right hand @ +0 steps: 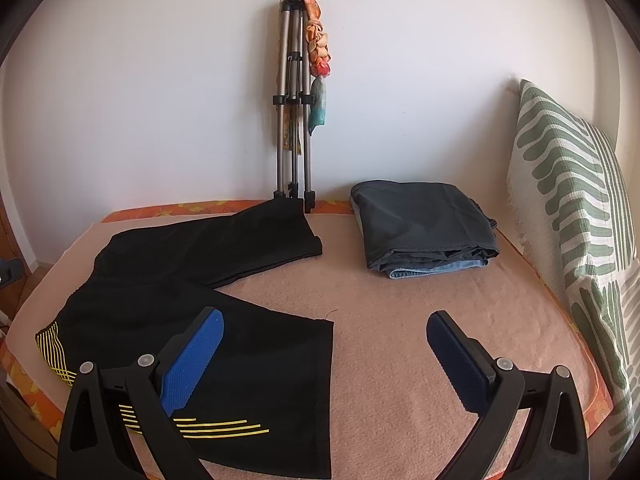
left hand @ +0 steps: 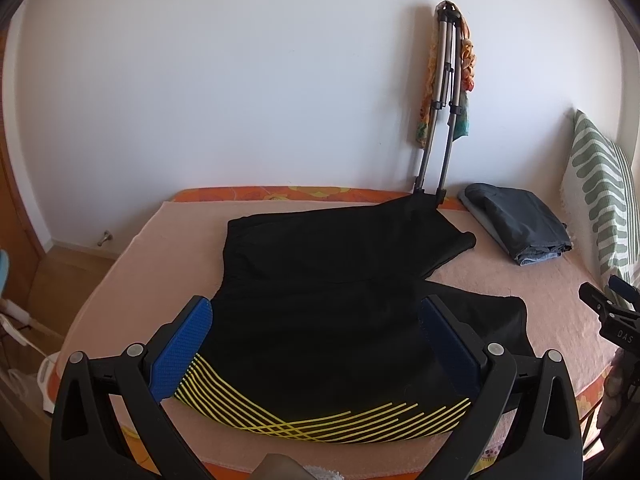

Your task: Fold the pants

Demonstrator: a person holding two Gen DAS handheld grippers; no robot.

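Black shorts with yellow stripes (left hand: 320, 300) lie spread flat on the pink blanket, legs splayed to the right. My left gripper (left hand: 316, 324) is open and empty, hovering over the near leg by the waistband end. In the right wrist view the shorts (right hand: 192, 272) lie left of centre. My right gripper (right hand: 324, 336) is open and empty, its left finger over the near leg's hem, its right finger over bare blanket. Part of the right gripper (left hand: 612, 312) shows at the right edge of the left wrist view.
A folded stack of dark grey and denim clothes (right hand: 424, 228) sits at the back right of the bed. A green-patterned pillow (right hand: 576, 216) leans at the right. A folded tripod (right hand: 294, 100) stands against the white wall. The bed edge (left hand: 80, 312) drops off at left.
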